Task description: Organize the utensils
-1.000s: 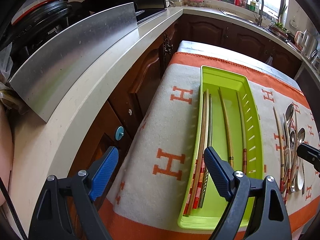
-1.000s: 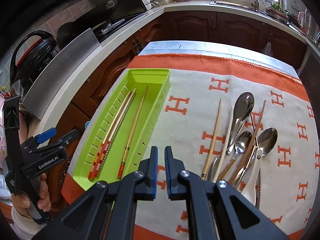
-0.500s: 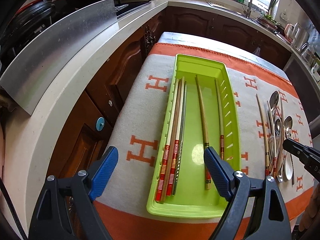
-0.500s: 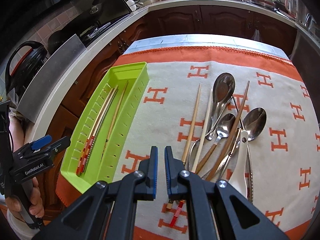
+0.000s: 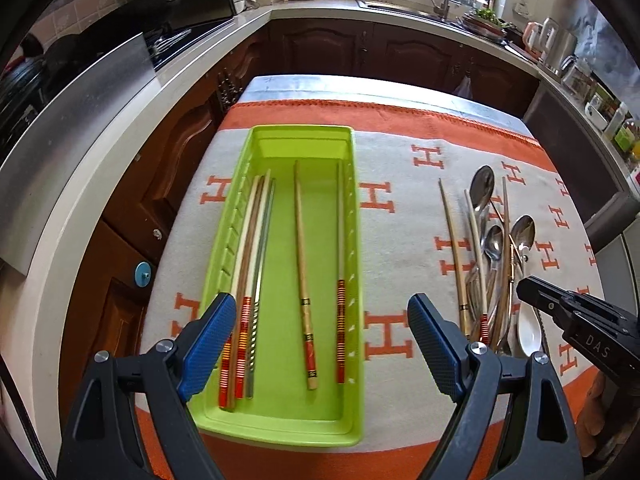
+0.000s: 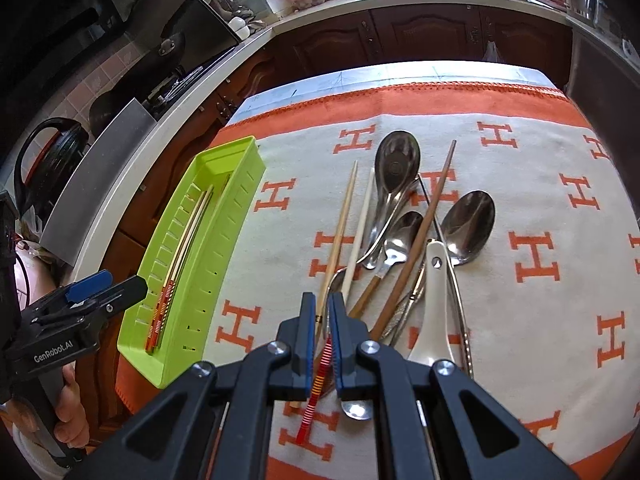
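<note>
A lime-green tray (image 5: 304, 131) lies lengthwise on the orange-and-white cloth and holds several chopsticks (image 5: 299, 240). My left gripper (image 5: 320, 299) hangs open above the tray's near end with nothing between its fingers. To the right lies a loose pile of metal spoons (image 6: 400, 232), chopsticks and a white ceramic spoon (image 6: 434, 304). My right gripper (image 6: 322, 299) is shut just above the near side of this pile. A white chopstick with a red-striped end (image 6: 316, 396) shows through the slit between its pads, lying on the cloth. The tray (image 6: 228, 220) is to its left.
The cloth (image 6: 520, 180) covers a small table with its left edge beside dark wooden cabinets (image 5: 184, 148). A kitchen counter with a steel splash panel (image 5: 80, 120) runs along the left. A hand (image 6: 68, 420) holds the left gripper's handle (image 6: 60, 336).
Both grippers have shifted to the right over the table. The left now hangs over the tray instead of the table's left edge. The right has come down over the utensil pile. Neither jaw has changed.
</note>
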`<state>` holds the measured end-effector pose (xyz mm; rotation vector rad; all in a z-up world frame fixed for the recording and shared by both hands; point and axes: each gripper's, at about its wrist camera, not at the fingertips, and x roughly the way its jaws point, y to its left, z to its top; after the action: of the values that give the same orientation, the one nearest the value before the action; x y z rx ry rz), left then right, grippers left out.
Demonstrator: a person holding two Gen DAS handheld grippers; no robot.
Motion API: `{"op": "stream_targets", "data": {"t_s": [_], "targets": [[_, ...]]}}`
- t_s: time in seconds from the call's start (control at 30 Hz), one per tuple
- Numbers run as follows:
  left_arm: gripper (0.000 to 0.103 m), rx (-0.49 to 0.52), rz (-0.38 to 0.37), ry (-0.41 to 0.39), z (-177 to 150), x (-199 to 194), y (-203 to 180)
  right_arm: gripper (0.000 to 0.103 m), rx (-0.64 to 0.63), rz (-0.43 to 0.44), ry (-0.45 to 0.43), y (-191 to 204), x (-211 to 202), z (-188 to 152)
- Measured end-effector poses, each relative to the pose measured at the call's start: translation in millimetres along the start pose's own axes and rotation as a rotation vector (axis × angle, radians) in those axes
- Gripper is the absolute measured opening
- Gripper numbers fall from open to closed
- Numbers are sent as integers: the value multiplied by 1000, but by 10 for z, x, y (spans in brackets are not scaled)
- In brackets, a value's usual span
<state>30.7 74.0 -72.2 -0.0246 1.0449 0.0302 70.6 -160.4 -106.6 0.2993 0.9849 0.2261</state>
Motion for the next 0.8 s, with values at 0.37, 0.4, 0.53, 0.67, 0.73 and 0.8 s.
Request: {"op": "stream_targets", "data": {"t_s": [0.37, 0.4, 0.53, 0.67, 0.73, 0.8], "targets": [[86, 206, -35, -13, 72, 226, -896, 7, 70, -6, -7, -328, -45, -68], [83, 214, -41, -4, 64, 259, -940, 7, 72, -6, -7, -344, -47, -72], [69, 221, -82, 68, 36, 470, -1039, 7, 81, 0, -6, -387, -46, -89], [62, 212, -108, 130, -5, 636, -1065, 7, 92, 8, -2, -424, -26, -86], [61, 210, -120, 152, -24, 696, -1070, 7, 96, 13, 0, -441, -18, -85], [61, 208, -126, 170, -45, 752, -1074, 7, 97, 16, 1, -453, -14, -87]]}}
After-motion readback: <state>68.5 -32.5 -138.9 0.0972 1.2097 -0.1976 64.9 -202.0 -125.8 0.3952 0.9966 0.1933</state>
